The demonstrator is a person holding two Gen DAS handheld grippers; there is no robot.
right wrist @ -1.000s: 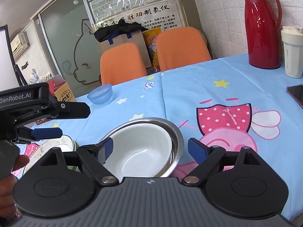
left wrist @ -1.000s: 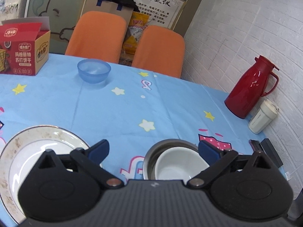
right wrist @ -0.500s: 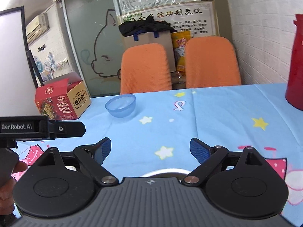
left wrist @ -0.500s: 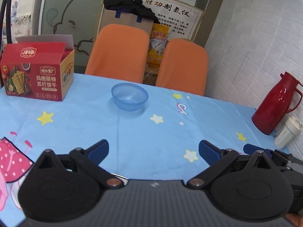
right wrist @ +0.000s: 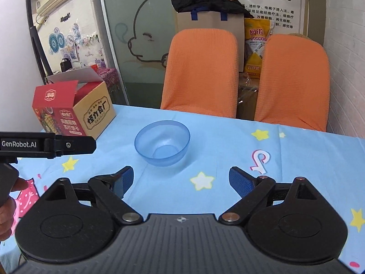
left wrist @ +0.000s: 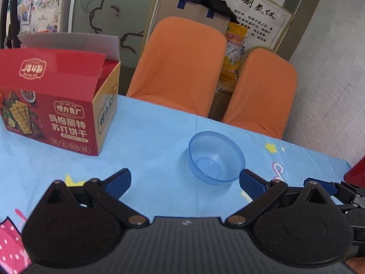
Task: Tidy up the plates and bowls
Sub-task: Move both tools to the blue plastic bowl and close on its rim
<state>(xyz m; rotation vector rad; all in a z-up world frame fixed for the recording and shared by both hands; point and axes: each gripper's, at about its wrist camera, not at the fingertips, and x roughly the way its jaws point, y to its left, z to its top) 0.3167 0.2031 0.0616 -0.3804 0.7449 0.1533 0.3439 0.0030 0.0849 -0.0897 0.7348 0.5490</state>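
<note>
A clear blue plastic bowl (left wrist: 216, 158) (right wrist: 162, 142) stands upright and empty on the blue star-print tablecloth (left wrist: 148, 143), near the far edge. My left gripper (left wrist: 184, 179) is open with nothing between its fingers; the bowl lies just ahead, toward its right finger. My right gripper (right wrist: 181, 181) is also open and empty, with the bowl ahead and slightly left. In the left wrist view the right gripper's fingers (left wrist: 328, 188) show at the right edge. The plate and the nested bowls are out of view.
An open red cracker box (left wrist: 57, 105) (right wrist: 73, 111) stands at the table's left. Two orange chairs (right wrist: 200, 70) (right wrist: 294, 82) stand behind the far edge. The left gripper's body (right wrist: 45, 145) and a hand (right wrist: 6, 207) show at the left. A red object (left wrist: 357, 171) peeks in at right.
Both grippers have lifted and moved forward toward the far side; the plate and the metal bowl holding the white bowl dropped out of view, and the blue bowl is now much closer.
</note>
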